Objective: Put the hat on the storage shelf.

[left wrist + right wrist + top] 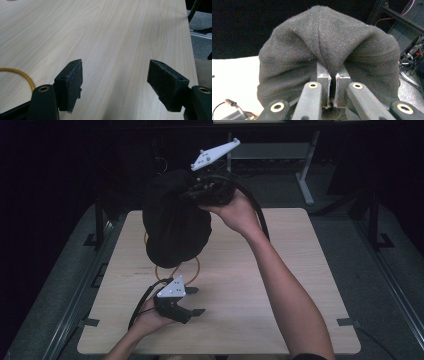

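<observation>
The right gripper (200,190) pinches a black cloth (175,222) hanging above the table (280,285), with the left gripper (192,301) wide open and empty below it.

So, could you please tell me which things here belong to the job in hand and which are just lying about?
In the job:
- black cloth bag, lifted off the table
- right gripper, shut on the bag's fabric
- left gripper, open, low over the wooden table

Lying about:
- yellow cord, looped on the table beneath the bag
</observation>
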